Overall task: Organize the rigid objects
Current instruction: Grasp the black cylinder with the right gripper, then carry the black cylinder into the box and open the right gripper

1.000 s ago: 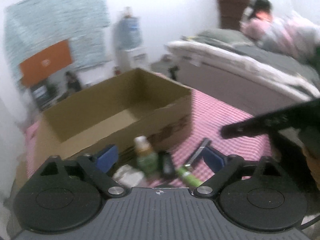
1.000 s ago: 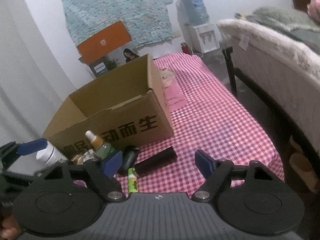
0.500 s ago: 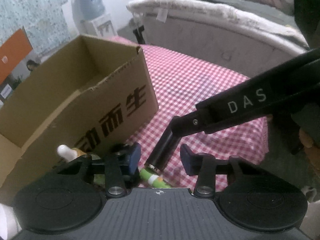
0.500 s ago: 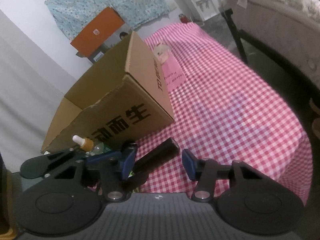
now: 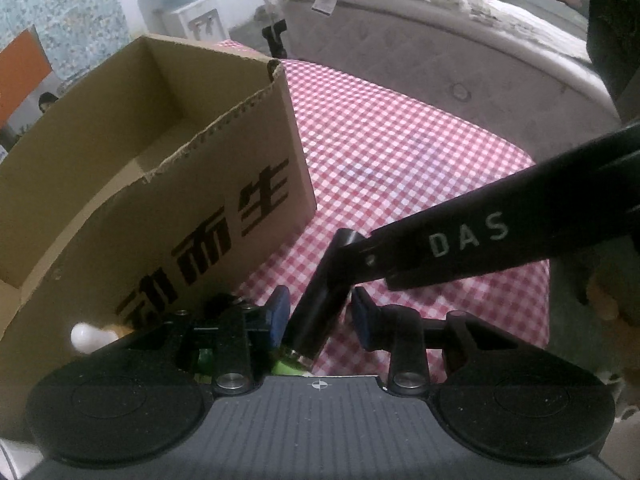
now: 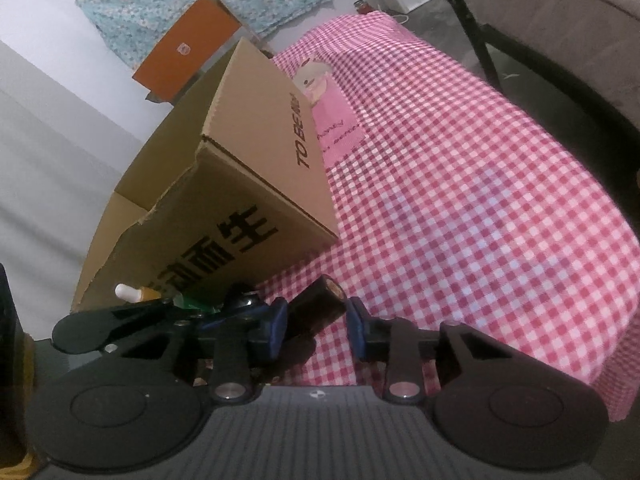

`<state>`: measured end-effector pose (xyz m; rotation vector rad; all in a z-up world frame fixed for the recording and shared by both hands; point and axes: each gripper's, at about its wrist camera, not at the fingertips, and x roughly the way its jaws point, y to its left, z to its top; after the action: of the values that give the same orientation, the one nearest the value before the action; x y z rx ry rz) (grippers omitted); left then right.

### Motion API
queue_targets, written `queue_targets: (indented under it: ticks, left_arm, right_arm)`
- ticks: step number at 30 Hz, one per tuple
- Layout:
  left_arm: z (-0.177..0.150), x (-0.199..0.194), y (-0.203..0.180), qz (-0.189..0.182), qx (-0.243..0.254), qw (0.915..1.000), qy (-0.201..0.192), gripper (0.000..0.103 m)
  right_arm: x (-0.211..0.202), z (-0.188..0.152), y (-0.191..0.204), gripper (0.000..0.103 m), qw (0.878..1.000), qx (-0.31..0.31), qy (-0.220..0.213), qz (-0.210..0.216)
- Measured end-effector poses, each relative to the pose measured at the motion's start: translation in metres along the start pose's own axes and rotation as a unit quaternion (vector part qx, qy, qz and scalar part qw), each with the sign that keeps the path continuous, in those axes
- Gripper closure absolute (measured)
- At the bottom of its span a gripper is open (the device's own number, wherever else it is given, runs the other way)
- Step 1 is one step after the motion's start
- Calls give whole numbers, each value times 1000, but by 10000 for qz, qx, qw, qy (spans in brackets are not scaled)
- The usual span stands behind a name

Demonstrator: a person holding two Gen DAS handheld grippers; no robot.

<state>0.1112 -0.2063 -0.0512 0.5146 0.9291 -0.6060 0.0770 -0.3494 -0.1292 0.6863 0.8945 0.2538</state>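
A black cylinder lies on the red checked tablecloth in front of the open cardboard box. My left gripper is open with its blue pads on either side of the cylinder. My right gripper is open too, and its pads straddle the same cylinder. The right gripper's black arm marked DAS crosses the left wrist view. A dropper bottle with a white tip, a green tube and a dark round item lie by the box front.
The box stands on the left of the checked tablecloth. A pink card lies beside it. A bed runs along the right. A water dispenser stands at the far wall.
Both grippers have moved down and in toward the black cylinder, and their jaws have narrowed around it. The cylinder has stayed on the cloth.
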Motion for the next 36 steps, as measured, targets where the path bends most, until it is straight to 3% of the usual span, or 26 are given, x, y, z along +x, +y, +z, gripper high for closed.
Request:
queue_targets:
  ticks: [4,8,15,27,36]
  left_arm:
    - [3,1,3,-52,-65,10000,38,71]
    - [5,4,6,-81,-160,9998,51,81]
    - [3,-2,7,-80,-267,9996,-98,82]
    - [-8,-60,9,112,-423,9949,-905,82]
    - [-19,-119,20,400,-724,9833,-1619,82]
  right_arm:
    - [7,6,2,69,10000,44,31,56]
    - [14,10,1,69,9998,114,72,160]
    - [21,10,5,71,9990,216,146,367]
    - [-21,0,51,71,9976,-272,-374,520]
    - [-59,-4,108,71,9884,-1052,-829,719]
